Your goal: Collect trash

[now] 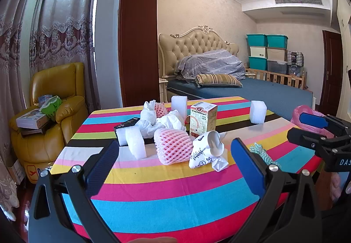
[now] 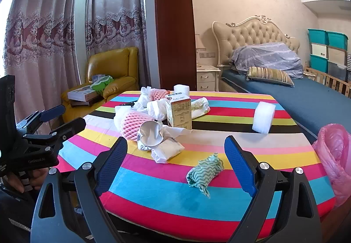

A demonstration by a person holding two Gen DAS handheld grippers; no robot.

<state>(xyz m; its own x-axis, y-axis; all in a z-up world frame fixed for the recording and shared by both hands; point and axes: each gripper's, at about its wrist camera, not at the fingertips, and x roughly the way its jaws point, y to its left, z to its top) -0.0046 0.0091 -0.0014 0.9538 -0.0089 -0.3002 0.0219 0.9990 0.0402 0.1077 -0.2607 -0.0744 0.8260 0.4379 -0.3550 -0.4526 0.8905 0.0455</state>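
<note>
Trash is piled on the striped tablecloth (image 1: 153, 194): a pink foam fruit net (image 1: 173, 146), a crushed paper cup (image 1: 208, 148), a small carton (image 1: 203, 119), crumpled white paper (image 1: 169, 122) and white foam blocks (image 1: 137, 144). My left gripper (image 1: 175, 144) is open just short of the net and cup, holding nothing. My right gripper (image 2: 175, 141) is open too, over the table's near edge, with a green-and-white wavy rag (image 2: 204, 170) lying between its fingers, untouched. A pink plastic bag (image 2: 335, 155) hangs off the table's right edge. Each gripper shows in the other view, the right gripper (image 1: 300, 126) and the left gripper (image 2: 72, 115).
A yellow armchair (image 1: 57, 98) with boxes on it stands at the far left beside the curtains. A dark wooden post (image 1: 138, 34) rises behind the table. A bed (image 1: 252, 91) and stacked storage bins (image 1: 267, 52) fill the back right. A lone foam block (image 2: 263, 116) stands at the table's right.
</note>
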